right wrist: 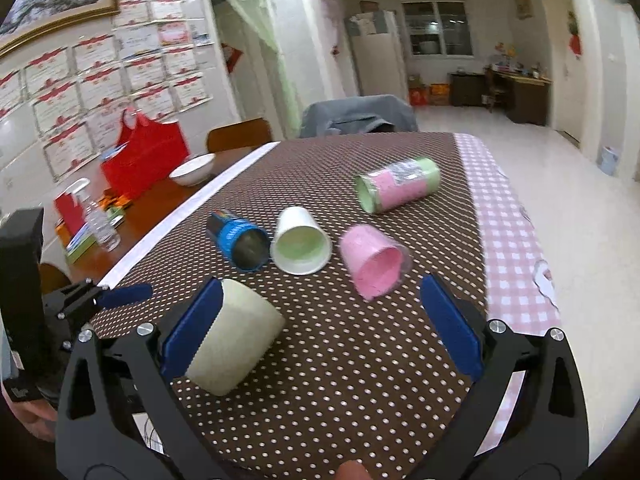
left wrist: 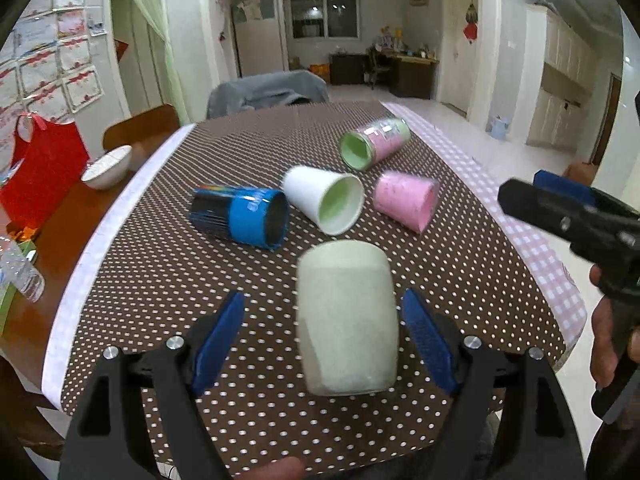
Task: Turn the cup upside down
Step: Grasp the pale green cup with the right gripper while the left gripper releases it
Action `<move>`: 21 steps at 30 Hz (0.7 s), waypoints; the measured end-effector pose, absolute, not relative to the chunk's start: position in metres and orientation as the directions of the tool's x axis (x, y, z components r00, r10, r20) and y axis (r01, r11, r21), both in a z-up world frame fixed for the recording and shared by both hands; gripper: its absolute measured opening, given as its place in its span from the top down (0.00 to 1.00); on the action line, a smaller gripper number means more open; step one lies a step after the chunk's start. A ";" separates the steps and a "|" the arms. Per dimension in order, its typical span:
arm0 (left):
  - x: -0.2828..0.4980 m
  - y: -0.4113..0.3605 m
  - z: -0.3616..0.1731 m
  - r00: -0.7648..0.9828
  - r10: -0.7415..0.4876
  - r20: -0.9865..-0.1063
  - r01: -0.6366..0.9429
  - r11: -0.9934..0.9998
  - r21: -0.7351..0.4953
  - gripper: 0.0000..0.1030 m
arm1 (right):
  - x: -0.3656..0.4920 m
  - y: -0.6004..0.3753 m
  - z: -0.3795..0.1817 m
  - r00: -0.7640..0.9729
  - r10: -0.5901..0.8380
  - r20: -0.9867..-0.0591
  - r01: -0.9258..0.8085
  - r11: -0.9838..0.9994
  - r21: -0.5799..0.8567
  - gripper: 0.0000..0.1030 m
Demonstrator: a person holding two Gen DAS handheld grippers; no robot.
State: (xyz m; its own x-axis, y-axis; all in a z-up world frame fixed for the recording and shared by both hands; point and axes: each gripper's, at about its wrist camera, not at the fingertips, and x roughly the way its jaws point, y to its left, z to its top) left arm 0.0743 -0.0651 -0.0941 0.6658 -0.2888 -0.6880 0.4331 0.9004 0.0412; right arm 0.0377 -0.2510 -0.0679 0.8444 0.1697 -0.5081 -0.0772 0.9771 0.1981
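Observation:
A pale green cup [left wrist: 346, 316] stands upside down on the dotted brown tablecloth [left wrist: 180, 264], between the fingers of my left gripper [left wrist: 326, 340]; the jaws are open with a gap on each side. In the right wrist view the same cup [right wrist: 236, 344] sits at the lower left, partly behind one blue pad. My right gripper [right wrist: 320, 320] is open and empty above the cloth. It shows at the right edge of the left wrist view [left wrist: 568, 216]. Several cups lie on their sides beyond: a blue one [left wrist: 244, 216], a white one [left wrist: 324, 198], a pink one [left wrist: 406, 200].
A pink-and-green wrapped cup stack [left wrist: 376, 142] lies further back. A white bowl [left wrist: 108, 166], a red bag [left wrist: 40, 172] and a plastic bottle [left wrist: 20, 272] are on the wooden table at the left. A pink checked cloth [right wrist: 508, 240] covers the right edge.

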 end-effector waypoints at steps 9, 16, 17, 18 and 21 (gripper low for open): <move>0.070 -0.018 -0.079 0.731 -0.242 -0.638 0.335 0.942 0.025 0.23 | 0.061 -0.223 -0.068 0.822 0.251 -0.511 -0.305 0.952 -0.023 0.06; 0.071 0.011 -0.084 0.745 -0.195 -0.638 0.269 0.963 0.020 0.23 | 0.068 -0.198 -0.082 0.730 0.331 -0.598 -0.520 0.836 -0.173 0.06; 0.072 0.014 -0.086 0.744 -0.190 -0.640 0.263 0.965 0.020 0.23 | 0.067 -0.193 -0.084 0.714 0.342 -0.611 -0.553 0.810 -0.194 0.06; 0.072 0.016 -0.087 0.744 -0.185 -0.642 0.258 0.966 0.020 0.23 | 0.068 -0.190 -0.085 0.701 0.347 -0.622 -0.578 0.788 -0.212 0.06; 0.073 0.022 -0.092 0.743 -0.170 -0.647 0.243 0.970 0.024 0.23 | 0.069 -0.181 -0.089 0.667 0.363 -0.651 -0.640 0.727 -0.250 0.06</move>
State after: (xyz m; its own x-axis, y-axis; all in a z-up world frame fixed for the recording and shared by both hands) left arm 0.0732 0.0218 -0.0918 0.7434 -0.1704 -0.6468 0.2427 0.9698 0.0235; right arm 0.0691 -0.1811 -0.0887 0.6669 0.3631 -0.6507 -0.6397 0.7268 -0.2501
